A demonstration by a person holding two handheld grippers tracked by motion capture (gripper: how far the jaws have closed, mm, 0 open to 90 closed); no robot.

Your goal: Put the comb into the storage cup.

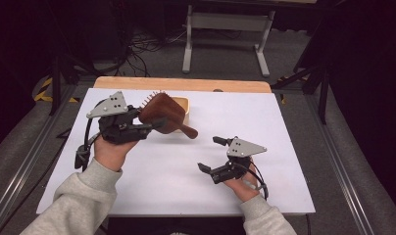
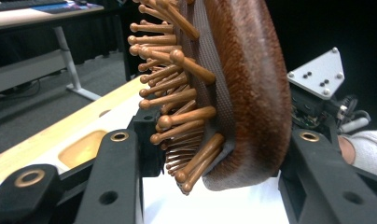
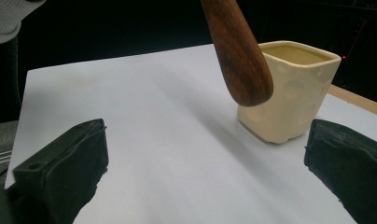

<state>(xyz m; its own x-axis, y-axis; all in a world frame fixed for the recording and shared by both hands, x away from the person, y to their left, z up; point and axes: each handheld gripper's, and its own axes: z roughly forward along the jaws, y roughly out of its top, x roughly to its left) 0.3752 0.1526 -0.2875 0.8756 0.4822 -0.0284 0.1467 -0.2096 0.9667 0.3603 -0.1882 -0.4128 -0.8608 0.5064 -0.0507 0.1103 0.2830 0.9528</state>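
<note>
The left gripper (image 1: pixel 154 125) pinched the brush (image 1: pixel 162 113) by its head, holding it in the air just in front of the cup (image 1: pixel 185 108). The right gripper (image 1: pixel 210 153), jaws spread and bare, sat nearer the person.

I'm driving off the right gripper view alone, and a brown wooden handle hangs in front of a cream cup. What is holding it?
Observer: The left gripper is shut on the hairbrush at its head.
Operator: Which way do the bristles face?
Observer: In the left gripper view, the wooden pins point away from the right gripper.
Operator: Is my gripper near it?
Observer: No. In the high view its jaws stand open above the white table, holding nothing.
</note>
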